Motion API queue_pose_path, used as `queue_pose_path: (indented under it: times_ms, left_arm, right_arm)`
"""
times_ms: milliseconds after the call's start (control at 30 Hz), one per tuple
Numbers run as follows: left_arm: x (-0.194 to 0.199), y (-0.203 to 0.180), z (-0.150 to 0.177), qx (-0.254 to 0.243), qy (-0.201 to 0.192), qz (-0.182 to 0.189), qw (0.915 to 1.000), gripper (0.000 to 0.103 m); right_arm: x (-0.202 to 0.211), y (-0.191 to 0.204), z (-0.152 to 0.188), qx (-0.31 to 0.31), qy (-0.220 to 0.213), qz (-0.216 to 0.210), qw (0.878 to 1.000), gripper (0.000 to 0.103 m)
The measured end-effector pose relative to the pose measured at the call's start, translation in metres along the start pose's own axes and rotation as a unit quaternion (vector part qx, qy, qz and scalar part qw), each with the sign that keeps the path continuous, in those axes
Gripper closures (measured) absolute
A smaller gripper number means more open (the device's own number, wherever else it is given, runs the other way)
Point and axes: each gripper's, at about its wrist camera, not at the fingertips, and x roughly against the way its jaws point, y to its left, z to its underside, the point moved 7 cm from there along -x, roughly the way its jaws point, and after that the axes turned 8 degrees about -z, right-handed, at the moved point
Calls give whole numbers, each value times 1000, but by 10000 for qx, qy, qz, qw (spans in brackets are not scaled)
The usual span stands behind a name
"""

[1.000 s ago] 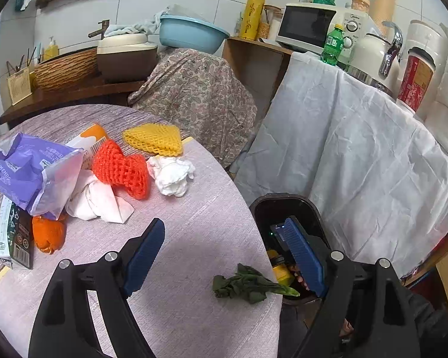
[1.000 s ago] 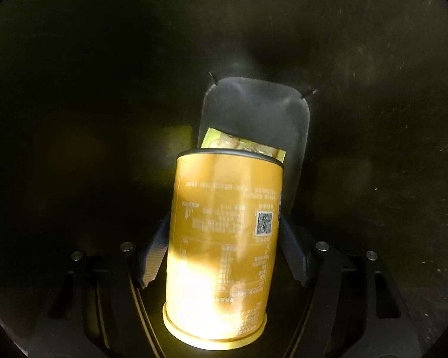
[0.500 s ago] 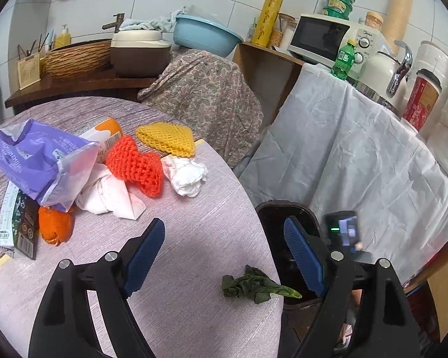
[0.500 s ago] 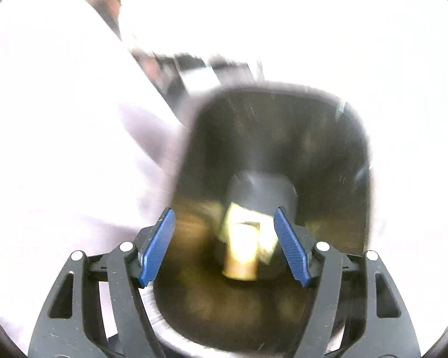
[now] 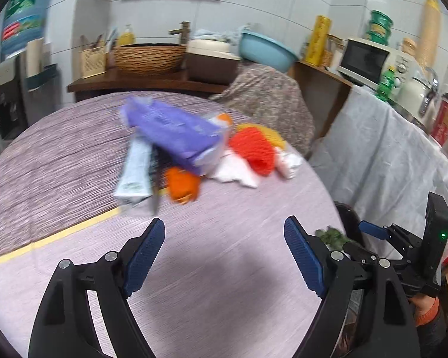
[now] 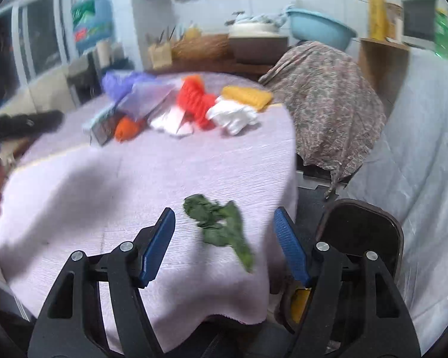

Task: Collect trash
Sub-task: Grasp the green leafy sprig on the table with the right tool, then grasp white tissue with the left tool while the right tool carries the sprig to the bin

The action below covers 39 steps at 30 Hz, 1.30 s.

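A pile of trash lies at the far side of the round table [image 5: 59, 161]: a purple bag [image 5: 176, 132], a pale carton [image 5: 134, 173], an orange peel [image 5: 182, 185], a red foam net [image 5: 254, 149], a yellow foam net [image 6: 248, 97] and white crumpled paper [image 6: 233, 116]. A wilted green leaf [image 6: 221, 226] lies near the table's right edge, just ahead of my open, empty right gripper [image 6: 224, 247]. My left gripper [image 5: 224, 256] is open and empty over bare tablecloth. The black trash bin [image 6: 361, 232] stands beside the table; a yellow can [image 6: 300, 304] shows inside it.
A white-draped counter [image 5: 388, 161] with a microwave [image 5: 364, 62] and jars runs along the right. A floral-covered object [image 6: 325, 101] stands behind the table. A shelf at the back carries a wicker basket [image 5: 149, 56] and a blue basin [image 5: 265, 50].
My right gripper let go of the yellow can in the bin, came up out of it and now faces the table. My left gripper swung left, toward the trash pile.
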Motion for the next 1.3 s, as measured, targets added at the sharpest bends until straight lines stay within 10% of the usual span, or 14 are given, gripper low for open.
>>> queue_pose_path:
  times_ms: [333, 533, 733, 900, 1300]
  left_arm:
    - [3, 45, 18, 319, 206, -72, 9993, 22]
    - [-6, 12, 18, -147, 230, 249, 9993, 22]
    - [-21, -45, -3, -966, -14, 537, 9939, 22]
    - [-45, -86, -23, -2047, -477, 308, 9772, 23]
    - [-139, -177, -46, -3459, 39, -79, 9382, 44]
  right_arm:
    - [-59, 4, 19, 346, 499, 235, 9979, 52]
    - [-60, 5, 18, 356, 518, 220, 9978, 82]
    - [-51, 9, 21, 222, 411, 87, 9989, 87]
    - [-29, 11, 20, -12, 66, -6, 10000, 87]
    - [3, -4, 46, -631, -221, 14, 9978, 87]
